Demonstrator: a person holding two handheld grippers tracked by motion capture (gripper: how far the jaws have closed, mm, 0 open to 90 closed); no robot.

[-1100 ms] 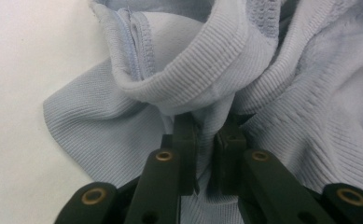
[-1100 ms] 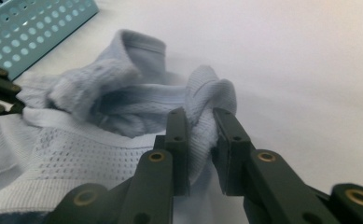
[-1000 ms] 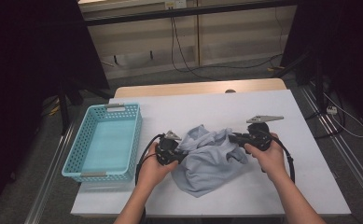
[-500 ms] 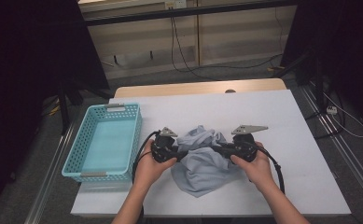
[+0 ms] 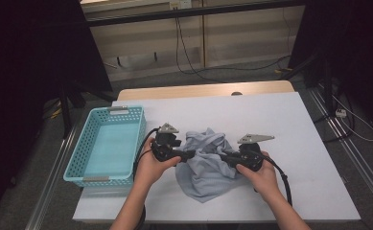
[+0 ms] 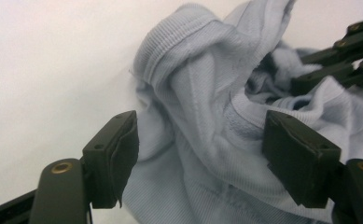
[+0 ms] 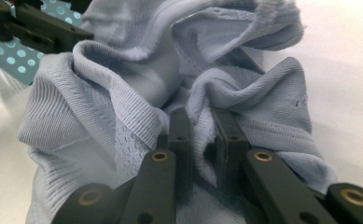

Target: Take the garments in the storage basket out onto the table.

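White tabletop [image 5: 280,120] carries everything. Pale blue garment [image 5: 208,165] lies crumpled near its front edge, between both hands. Right gripper [image 5: 227,158] at the garment's right side, fingers [image 7: 181,135] pinching a fold of the fabric. Left gripper [image 5: 186,154] at the garment's left side, fingers [image 6: 118,149] spread, just been opening, cloth loose between them, not pressed. Teal basket [image 5: 108,143] sits left of the garment, well apart. Beyond the tabletop, cables on the floor.

cloth [image 5: 208,165] lies on table [image 5: 289,124] near centre. basket [image 5: 108,143] sits on table at nine o'clock of cloth. left gripper [image 5: 186,154] at cloth's nine o'clock edge, right gripper [image 5: 222,157] at three o'clock.
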